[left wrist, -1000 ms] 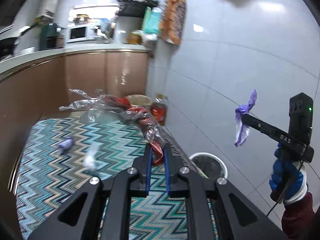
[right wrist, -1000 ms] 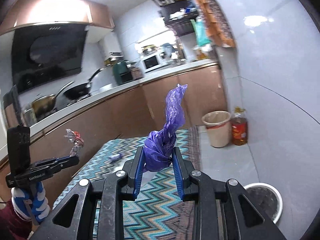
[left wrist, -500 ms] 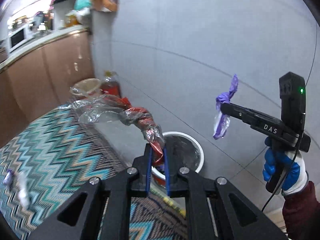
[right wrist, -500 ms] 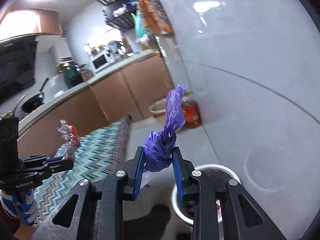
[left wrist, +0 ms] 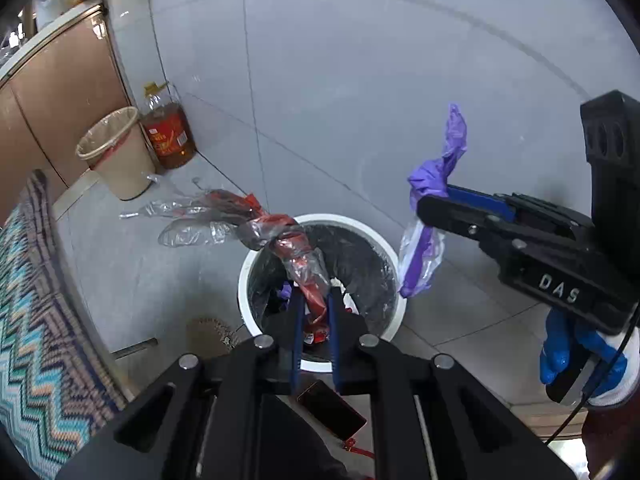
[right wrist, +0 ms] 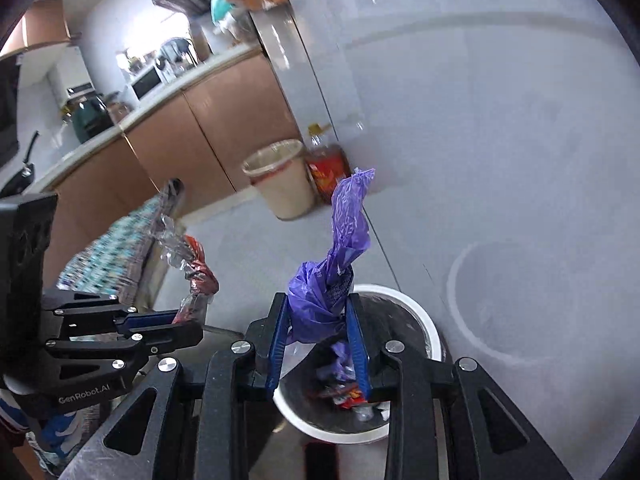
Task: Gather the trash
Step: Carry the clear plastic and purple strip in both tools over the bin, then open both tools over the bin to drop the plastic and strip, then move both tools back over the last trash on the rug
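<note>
Presently my left gripper (left wrist: 313, 300) pinches the red-and-clear wrapper (left wrist: 256, 226) above the white bin (left wrist: 390, 248); my right gripper (right wrist: 318, 330) clamps the purple wrapper (right wrist: 340, 256) at the bin's 3 o'clock rim. Advice — centre each, then part the fingers fully.

Left wrist view: looks forward and down along its fingers, close above the white trash bin (left wrist: 320, 222). Right wrist view: same downward tilt, close over the trash bin (right wrist: 432, 332). Shared: bin, beige wastebasket (left wrist: 116, 152), oil bottle (left wrist: 170, 136), grey tiled floor (left wrist: 400, 80).
</note>
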`<move>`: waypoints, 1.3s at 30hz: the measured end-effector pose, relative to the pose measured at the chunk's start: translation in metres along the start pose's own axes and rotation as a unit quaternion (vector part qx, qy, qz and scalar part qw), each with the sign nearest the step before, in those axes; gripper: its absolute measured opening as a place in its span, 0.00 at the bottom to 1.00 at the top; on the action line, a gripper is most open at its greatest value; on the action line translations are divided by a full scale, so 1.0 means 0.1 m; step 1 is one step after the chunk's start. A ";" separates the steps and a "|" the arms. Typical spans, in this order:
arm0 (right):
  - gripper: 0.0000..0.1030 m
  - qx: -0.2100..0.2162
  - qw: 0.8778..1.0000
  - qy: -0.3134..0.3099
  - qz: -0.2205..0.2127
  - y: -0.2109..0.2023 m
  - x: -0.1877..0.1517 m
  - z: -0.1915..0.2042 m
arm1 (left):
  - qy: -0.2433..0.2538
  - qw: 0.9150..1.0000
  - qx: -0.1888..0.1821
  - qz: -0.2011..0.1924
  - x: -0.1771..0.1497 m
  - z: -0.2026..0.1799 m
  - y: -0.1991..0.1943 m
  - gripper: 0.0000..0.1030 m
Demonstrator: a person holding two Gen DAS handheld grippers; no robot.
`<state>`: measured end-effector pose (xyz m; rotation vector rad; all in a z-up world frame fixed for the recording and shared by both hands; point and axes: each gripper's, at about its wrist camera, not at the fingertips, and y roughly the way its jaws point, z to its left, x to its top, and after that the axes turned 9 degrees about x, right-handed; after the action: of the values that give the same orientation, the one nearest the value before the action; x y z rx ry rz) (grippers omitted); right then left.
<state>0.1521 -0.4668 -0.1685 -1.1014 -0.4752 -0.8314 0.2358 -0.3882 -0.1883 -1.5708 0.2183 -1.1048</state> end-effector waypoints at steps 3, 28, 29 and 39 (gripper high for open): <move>0.28 -0.005 1.000 0.007 0.016 0.15 -0.02 -0.09 | -0.003 1.000 -0.008 0.015 0.02 -0.03 0.19 0.12; 0.48 -0.026 0.999 0.017 0.003 -0.08 -0.01 0.03 | -0.061 0.998 0.000 -0.025 -0.03 0.34 -0.28 0.41; 0.49 -0.026 1.000 0.014 0.000 -0.11 -0.01 0.06 | -0.063 0.997 0.003 -0.032 -0.05 0.35 -0.37 0.41; 0.54 -0.017 0.999 -0.020 -0.032 -0.47 0.05 0.56 | -0.079 0.988 0.079 -0.109 -0.31 0.52 -1.26 0.41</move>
<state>0.1219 -0.4273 -0.1150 -1.1408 -0.5341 -0.8761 0.2058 -0.2903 -0.0934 -1.5573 -0.1485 -1.1285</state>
